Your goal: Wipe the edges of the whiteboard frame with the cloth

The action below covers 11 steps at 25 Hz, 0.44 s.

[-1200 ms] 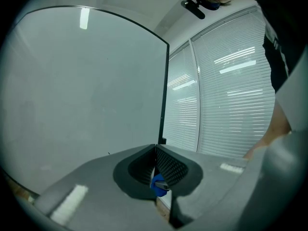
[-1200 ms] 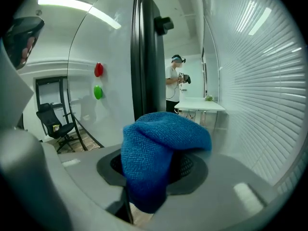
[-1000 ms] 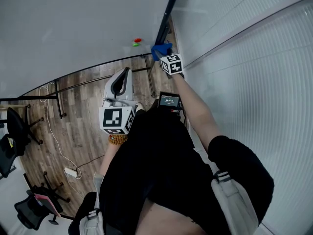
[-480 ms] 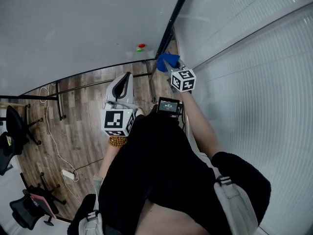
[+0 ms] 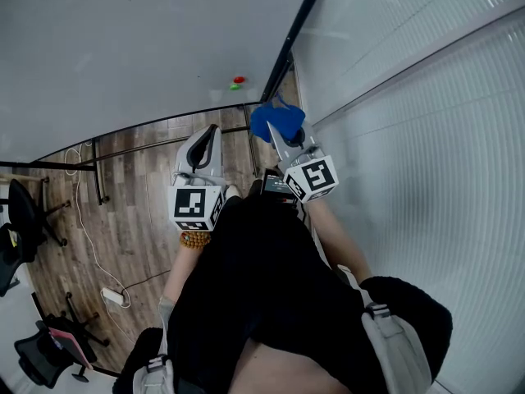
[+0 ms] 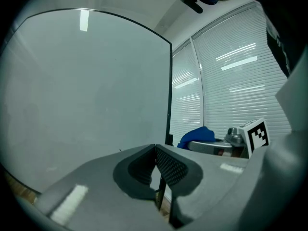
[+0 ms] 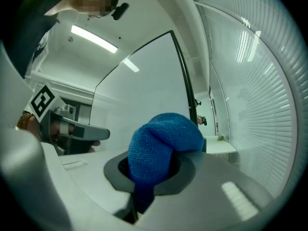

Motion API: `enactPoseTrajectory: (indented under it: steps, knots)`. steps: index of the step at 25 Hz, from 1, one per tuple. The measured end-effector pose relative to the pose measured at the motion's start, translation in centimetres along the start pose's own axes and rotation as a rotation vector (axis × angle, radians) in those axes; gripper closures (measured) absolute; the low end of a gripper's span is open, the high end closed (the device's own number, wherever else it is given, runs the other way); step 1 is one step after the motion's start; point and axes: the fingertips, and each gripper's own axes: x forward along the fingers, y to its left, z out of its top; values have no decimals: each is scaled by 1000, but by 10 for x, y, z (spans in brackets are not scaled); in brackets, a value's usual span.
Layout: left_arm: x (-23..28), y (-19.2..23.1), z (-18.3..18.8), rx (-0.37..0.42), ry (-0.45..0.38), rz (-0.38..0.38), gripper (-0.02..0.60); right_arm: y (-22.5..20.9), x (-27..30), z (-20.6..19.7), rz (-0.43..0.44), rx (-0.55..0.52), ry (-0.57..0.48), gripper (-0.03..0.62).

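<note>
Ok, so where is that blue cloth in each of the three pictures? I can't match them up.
Head view: the blue cloth sits upper centre, at the tip of the right gripper.
Left gripper view: lower right of centre.
Right gripper view: dead centre, bunched between the jaws.
Shared landmark: the black whiteboard frame, the dark line near the cloth in all three.

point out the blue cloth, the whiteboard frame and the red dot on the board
blue cloth (image 7: 163, 143), right gripper view, middle of the bunched part
whiteboard frame (image 6: 170, 90), left gripper view, the black right-hand edge
red dot (image 5: 239, 79), head view, its centre
</note>
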Motion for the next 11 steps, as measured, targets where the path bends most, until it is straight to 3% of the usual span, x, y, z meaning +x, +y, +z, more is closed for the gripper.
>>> enactPoseTrajectory:
  steps: [11]
  knots:
    - [-6,-7,-22,-48,30,-23,580,51,-18,20,61,16,-31,549]
